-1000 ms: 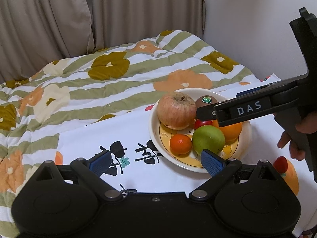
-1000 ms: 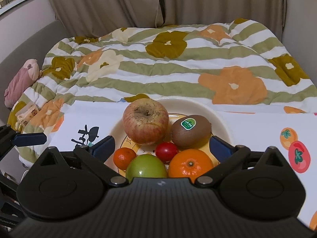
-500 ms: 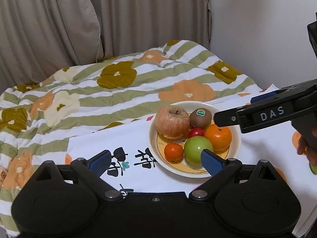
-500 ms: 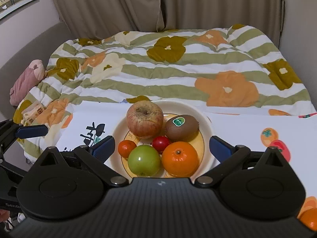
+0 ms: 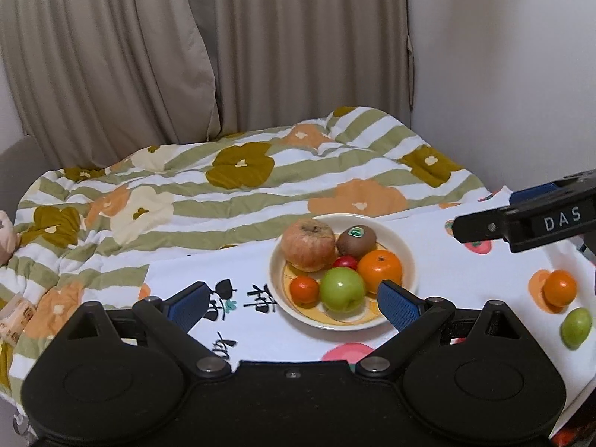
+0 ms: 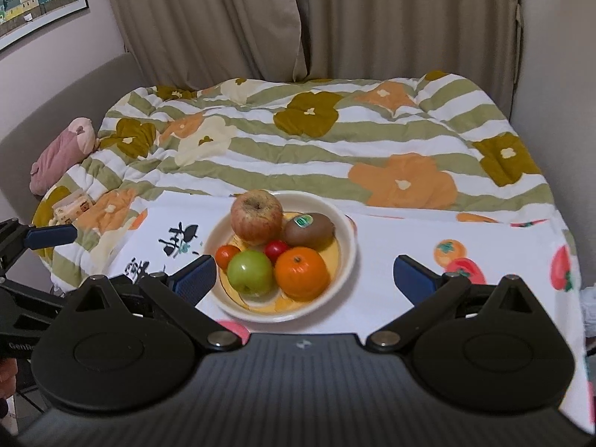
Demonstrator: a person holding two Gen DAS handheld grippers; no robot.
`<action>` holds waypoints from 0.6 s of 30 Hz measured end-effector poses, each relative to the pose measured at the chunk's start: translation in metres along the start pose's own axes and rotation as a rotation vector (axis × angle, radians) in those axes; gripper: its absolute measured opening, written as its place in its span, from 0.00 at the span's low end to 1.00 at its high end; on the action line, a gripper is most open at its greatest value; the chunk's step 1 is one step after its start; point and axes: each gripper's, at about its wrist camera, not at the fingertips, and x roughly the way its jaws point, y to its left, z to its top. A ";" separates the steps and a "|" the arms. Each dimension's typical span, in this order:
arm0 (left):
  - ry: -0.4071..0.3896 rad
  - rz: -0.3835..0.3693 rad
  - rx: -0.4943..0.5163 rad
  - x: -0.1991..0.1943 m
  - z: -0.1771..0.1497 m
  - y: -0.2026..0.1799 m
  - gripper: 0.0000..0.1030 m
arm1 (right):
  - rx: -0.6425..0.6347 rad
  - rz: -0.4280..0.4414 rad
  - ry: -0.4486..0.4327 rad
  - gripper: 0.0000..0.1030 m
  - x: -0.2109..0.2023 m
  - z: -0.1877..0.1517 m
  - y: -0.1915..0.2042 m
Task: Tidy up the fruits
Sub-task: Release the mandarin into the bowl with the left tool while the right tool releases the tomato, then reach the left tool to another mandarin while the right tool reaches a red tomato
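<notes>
Left wrist view: the left gripper (image 5: pixel 292 305) stands wide apart, holding nothing, its blue pads (image 5: pixel 398 303) low at 6 o'clock. Just beyond them the plate (image 5: pixel 408 257) sits on the white cloth (image 5: pixel 447 272), carrying a red apple (image 5: pixel 308 244) at 10 o'clock, a kiwi (image 5: pixel 357 240) at 12, an orange (image 5: pixel 380 266) at 3, a green apple (image 5: pixel 342 289) at 6, a small tangerine (image 5: pixel 304 290) at 8 and a cherry tomato (image 5: pixel 345 262) in the middle. At 3 o'clock of the plate, well apart, lie what look like a loose orange fruit (image 5: pixel 559 287) and a green fruit (image 5: pixel 576 327), though the edge is distorted. The right gripper (image 5: pixel 521 219) enters at 3 o'clock; its spread cannot be told here.

Right wrist view: the right gripper (image 6: pixel 303 279) is spread wide and empty, the plate (image 6: pixel 348 257) between its pads. The quilt (image 6: pixel 335 149) fills 12 o'clock.
</notes>
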 end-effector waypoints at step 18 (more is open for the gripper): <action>-0.003 0.002 -0.007 -0.005 -0.049 -0.072 0.95 | -0.014 -0.003 0.001 1.00 -0.035 -0.079 -0.056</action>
